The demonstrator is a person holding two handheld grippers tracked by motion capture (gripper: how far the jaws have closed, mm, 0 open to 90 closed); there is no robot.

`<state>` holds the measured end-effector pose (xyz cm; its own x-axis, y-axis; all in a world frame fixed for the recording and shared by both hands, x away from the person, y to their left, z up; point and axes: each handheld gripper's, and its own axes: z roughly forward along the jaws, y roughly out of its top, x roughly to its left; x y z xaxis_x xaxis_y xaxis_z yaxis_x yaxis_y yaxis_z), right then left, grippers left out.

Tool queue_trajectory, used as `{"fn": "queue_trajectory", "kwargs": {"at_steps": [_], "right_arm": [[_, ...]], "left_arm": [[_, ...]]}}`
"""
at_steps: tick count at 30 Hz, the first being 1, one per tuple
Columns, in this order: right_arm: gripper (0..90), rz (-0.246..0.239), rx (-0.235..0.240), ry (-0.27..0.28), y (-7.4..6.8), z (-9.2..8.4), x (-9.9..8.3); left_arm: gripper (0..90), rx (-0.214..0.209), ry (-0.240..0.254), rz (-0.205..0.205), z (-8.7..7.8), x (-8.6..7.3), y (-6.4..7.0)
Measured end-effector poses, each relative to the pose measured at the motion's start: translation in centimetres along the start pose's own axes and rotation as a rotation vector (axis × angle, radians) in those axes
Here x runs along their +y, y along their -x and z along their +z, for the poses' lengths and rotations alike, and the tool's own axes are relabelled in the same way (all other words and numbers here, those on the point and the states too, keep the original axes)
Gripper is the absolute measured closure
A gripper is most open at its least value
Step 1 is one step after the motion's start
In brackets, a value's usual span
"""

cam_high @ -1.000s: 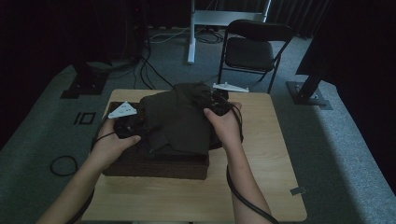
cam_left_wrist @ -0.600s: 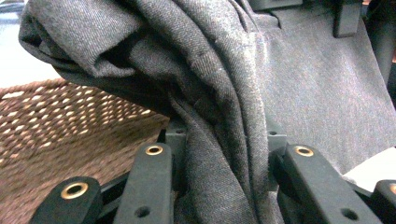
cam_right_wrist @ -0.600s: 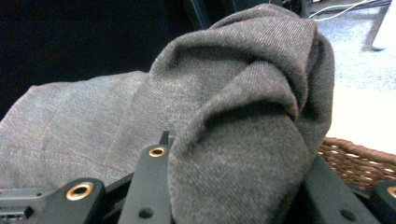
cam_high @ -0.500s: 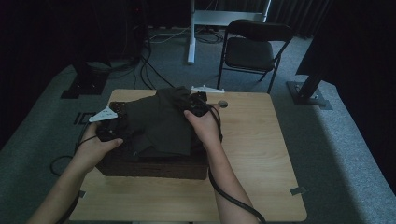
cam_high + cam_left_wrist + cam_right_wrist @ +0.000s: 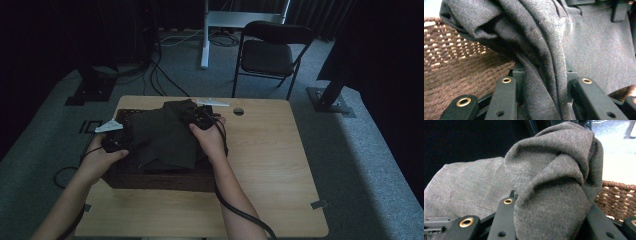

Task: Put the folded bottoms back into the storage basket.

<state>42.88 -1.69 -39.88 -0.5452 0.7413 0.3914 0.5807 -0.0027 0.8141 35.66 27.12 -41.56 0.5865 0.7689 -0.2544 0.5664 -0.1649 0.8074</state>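
Both claws point(image 5: 155, 132) around grey cloth point(image 5: 165, 137)

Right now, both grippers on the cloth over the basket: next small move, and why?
Probably lower it further into the wicker basket before releasing. Left gripper and right gripper are both clamped on bunched folds of the grey cloth, which sits heaped above the rim.

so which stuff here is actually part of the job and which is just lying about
In the job:
- grey cloth, bunched and clamped at both ends
- wicker basket under it
- left tool, shut on the cloth
- right tool, shut on the cloth

Lying about:
- folding chair behind the table
- floor cables
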Motion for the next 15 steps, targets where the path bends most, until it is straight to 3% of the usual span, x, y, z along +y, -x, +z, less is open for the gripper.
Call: {"fn": "queue_trajectory", "kwargs": {"at_steps": [8, 15], "right_arm": [[67.3, 0.028, -0.029, -0.036, 1.4, 2.0, -2.5], [67.3, 0.060, -0.056, -0.063, 2.1, 3.3, -3.9]], "left_arm": [[67.3, 0.039, -0.097, -0.017, 2.1, -1.2, -0.6], [67.0, 0.078, -0.158, -0.012, 2.8, -0.8, -0.7]]}}
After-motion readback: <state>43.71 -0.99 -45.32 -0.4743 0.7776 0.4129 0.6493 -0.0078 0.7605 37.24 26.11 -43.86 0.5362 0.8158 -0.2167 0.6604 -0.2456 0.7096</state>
